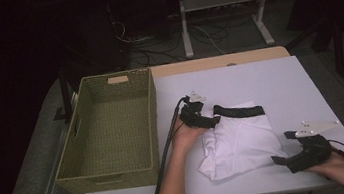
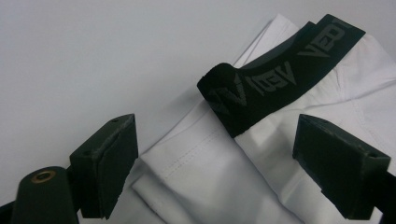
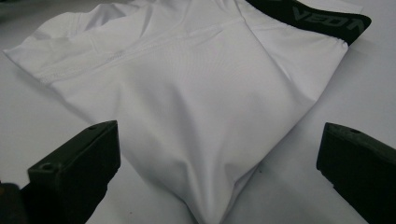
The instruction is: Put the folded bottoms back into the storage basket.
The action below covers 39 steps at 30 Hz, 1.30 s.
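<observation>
White folded underwear (image 1: 242, 140) with a black lettered waistband (image 1: 240, 111) lies on the pale table (image 1: 279, 80). My left gripper (image 1: 213, 120) sits at the garment's left edge, beside the waistband's end. In the left gripper view the gripper (image 2: 217, 140) is open, with the white cloth (image 2: 205, 177) and the curled waistband end (image 2: 280, 79) between its pads, which do not press on them. My right gripper (image 1: 281, 148) rests at the garment's near right corner. In the right gripper view it stands open (image 3: 219, 135), and a pointed fold of the underwear (image 3: 201, 107) lies between its jaws.
An empty woven basket (image 1: 153, 124) stands on the table's left side, close to my left forearm. A cable (image 1: 166, 143) runs from the left gripper along the basket. Beyond the table are a white table frame (image 1: 220, 0) and loose floor cables.
</observation>
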Motion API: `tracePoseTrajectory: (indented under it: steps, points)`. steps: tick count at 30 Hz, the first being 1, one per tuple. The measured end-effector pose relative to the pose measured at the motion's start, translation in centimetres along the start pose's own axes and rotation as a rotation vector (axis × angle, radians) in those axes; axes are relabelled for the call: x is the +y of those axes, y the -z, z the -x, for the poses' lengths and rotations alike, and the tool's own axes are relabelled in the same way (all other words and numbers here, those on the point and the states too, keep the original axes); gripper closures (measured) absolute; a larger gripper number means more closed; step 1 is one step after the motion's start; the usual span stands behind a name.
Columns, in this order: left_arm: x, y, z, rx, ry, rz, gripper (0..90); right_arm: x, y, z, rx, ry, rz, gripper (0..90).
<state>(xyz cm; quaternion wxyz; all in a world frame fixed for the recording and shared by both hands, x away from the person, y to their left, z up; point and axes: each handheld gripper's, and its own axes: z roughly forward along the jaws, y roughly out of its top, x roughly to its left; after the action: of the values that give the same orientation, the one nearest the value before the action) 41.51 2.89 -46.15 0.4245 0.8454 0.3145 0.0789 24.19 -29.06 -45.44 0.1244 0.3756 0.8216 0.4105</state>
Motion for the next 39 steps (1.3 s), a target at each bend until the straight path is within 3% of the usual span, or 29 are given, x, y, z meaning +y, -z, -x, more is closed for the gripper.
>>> tracePoseTrajectory:
  steps: [9, 17, 21, 29, 35, 39]
  points:
    - [-0.21, -0.54, 0.38, -0.038, -0.004, -0.010, 20.1, -0.01, -0.01, -0.02, 0.001, 0.000, 0.000, 0.0]
    - [-0.32, -0.47, 0.57, -0.067, -0.025, -0.007, 32.9, 0.02, -0.06, -0.02, 0.001, 0.004, -0.002, 0.0]
    - [-0.39, -0.41, 0.70, -0.066, -0.033, -0.007, 41.4, 0.00, -0.07, -0.05, 0.002, 0.004, -0.003, 0.0]
    - [-0.51, -0.34, 0.47, -0.121, -0.013, -0.009, 64.0, 0.02, -0.13, -0.07, 0.002, -0.001, -0.007, 0.0]
    - [-0.55, -0.35, 0.55, -0.127, -0.018, -0.013, 72.8, 0.00, -0.37, -0.11, 0.008, 0.003, -0.019, 1.5]
    - [-0.66, -0.28, 1.00, -0.107, -0.047, -0.011, 75.5, -0.06, -0.43, -0.09, 0.011, 0.005, -0.024, 3.9]
